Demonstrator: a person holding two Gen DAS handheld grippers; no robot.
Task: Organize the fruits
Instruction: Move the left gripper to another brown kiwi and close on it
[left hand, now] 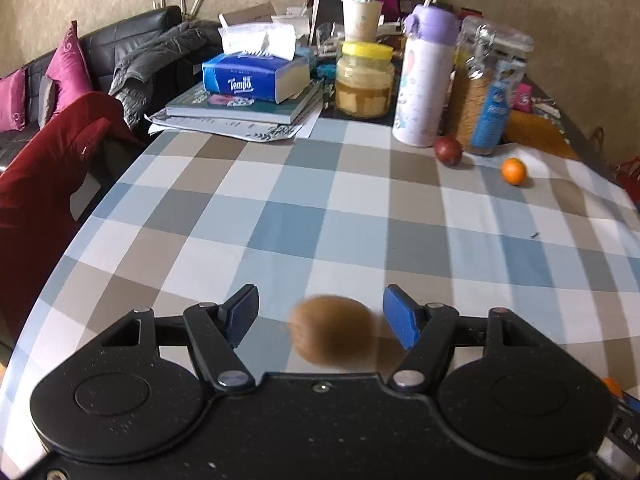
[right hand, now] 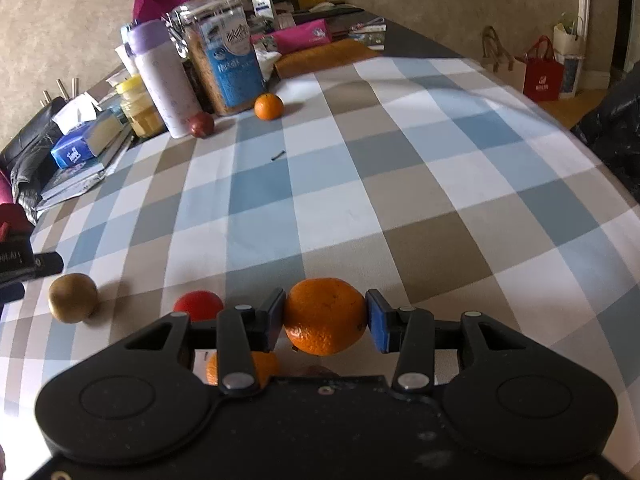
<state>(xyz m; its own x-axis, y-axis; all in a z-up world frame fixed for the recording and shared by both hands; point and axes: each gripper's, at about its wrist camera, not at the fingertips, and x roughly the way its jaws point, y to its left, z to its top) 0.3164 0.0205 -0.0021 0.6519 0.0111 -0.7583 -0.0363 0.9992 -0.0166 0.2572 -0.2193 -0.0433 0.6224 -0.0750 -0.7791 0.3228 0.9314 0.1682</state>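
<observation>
Left wrist view shows the left gripper (left hand: 320, 318) with its blue pads spread apart and touching nothing. A brown kiwi (left hand: 334, 330), blurred, sits between them on the checked tablecloth (left hand: 304, 208), nearer the right-hand pad than the other, with a gap on each side. Its long axis runs roughly crosswise, from one finger toward the other. Far ahead of the fingertips and off to the right, a dark red fruit (left hand: 449, 151) rests against the foot of a lilac-capped bottle (left hand: 425, 76), and a small orange (left hand: 513, 171) lies just beyond it to the right.

Right wrist view shows the right gripper (right hand: 325, 317) clamped on a large orange (right hand: 325, 316), both pads pressing its sides. The fruit is slightly wider than tall, its broad axis spanning from pad to pad. Left of the left finger lies a red fruit (right hand: 198, 306), and further left the kiwi (right hand: 73, 298). Another orange fruit (right hand: 264, 366) shows partly under the left finger's linkage.
</observation>
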